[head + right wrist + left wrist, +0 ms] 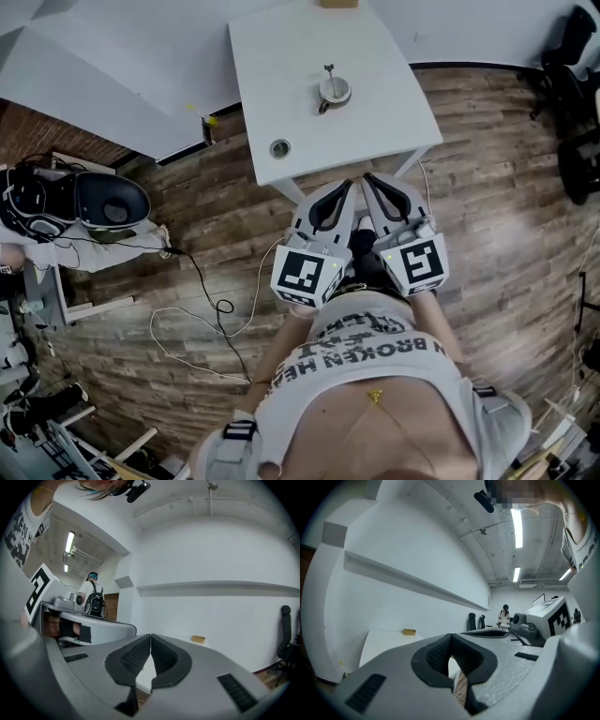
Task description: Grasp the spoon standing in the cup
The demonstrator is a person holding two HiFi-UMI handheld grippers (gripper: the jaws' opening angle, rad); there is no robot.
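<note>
Standing in the cup point(336, 91), the spoon point(329, 71) is poking its handle up past the rim. The cup is sitting around the middle of the white counter point(375, 47), well apart from both tools. A small round ring point(279, 147) is lying on the counter nearer its front left corner, and a yellowish block point(338, 3) is resting at the far edge. At the counter's near edge, the left tool point(343, 187) and the right tool point(373, 180) are hovering side by side, both pointing level toward the counter, with their marker cubes sitting close to the person's printed shirt point(375, 352). In the left gripper view the left tool's jaws are meeting at their tips with nothing between them, and a sliver of counter and wood floor point(461, 686) is showing through the gap below. In the right gripper view the right tool's jaws are likewise pressing together, gripping nothing. Cables point(217, 307) are trailing across the floor to the left of the person.
</note>
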